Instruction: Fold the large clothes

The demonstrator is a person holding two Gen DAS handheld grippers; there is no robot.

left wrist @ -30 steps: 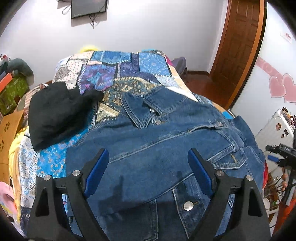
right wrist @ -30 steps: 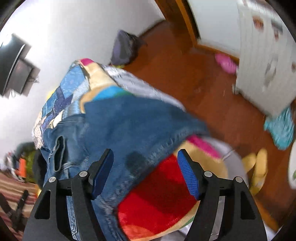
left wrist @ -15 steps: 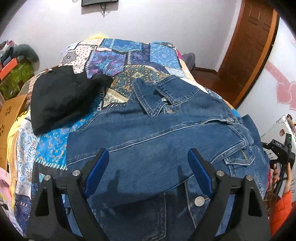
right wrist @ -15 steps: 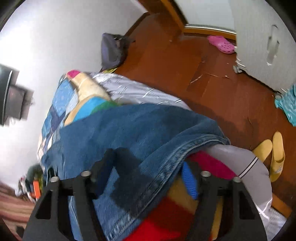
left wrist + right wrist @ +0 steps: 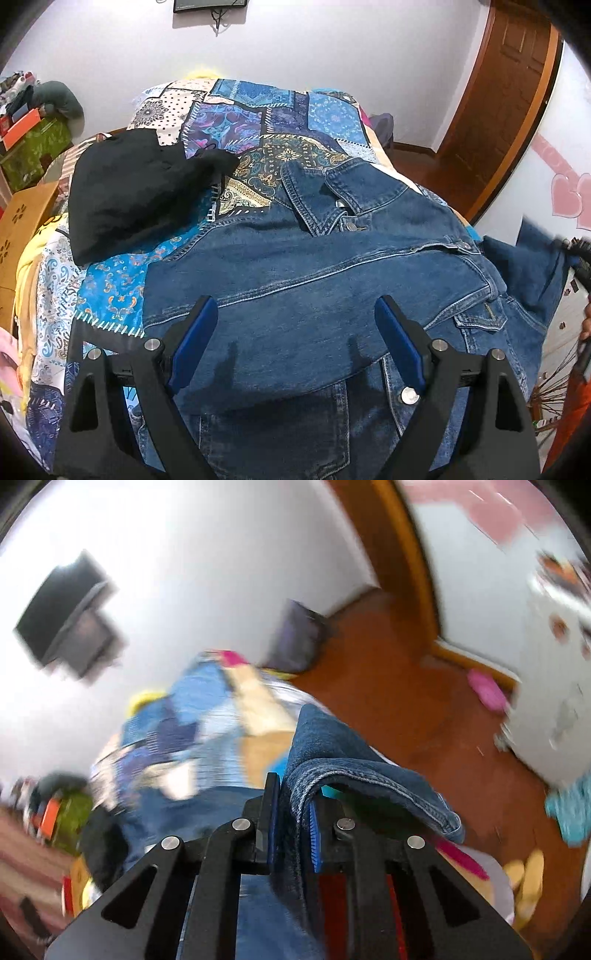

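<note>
Bed (image 5: 258,122): patchwork quilt in blues, fills the upper centre and left of the left wrist view; blurred at centre left in the right wrist view.
Jacket (image 5: 314,280): blue denim, spread front-up on the bed, covering the centre and lower half of the left wrist view. Collar toward the upper centre, one metal button low right of centre. A sleeve lies folded across the chest. At the right edge a cuff end is lifted off the bed, blurred.
Black cloth (image 5: 136,192): bunched on the quilt, upper left, just beside the jacket's shoulder; contact cannot be told.
Door (image 5: 506,92): brown wood, upper right of the left wrist view.
Screen (image 5: 66,616): dark, on the white wall, upper left of the right wrist view, blurred.
Left gripper (image 5: 295,347): bottom of its view, fingers spread wide, blue pads apart above the denim with nothing between them; touching the fabric or not, cannot tell.
Right gripper (image 5: 293,812): bottom centre of its view, jaws have just been closing, now pinching a fold of the jacket's hem or cuff (image 5: 351,771); the stitched edge drapes over the right finger toward the lower right. Background heavily smeared.
Slipper (image 5: 487,690): pink, on the brown floor, right of centre.
</note>
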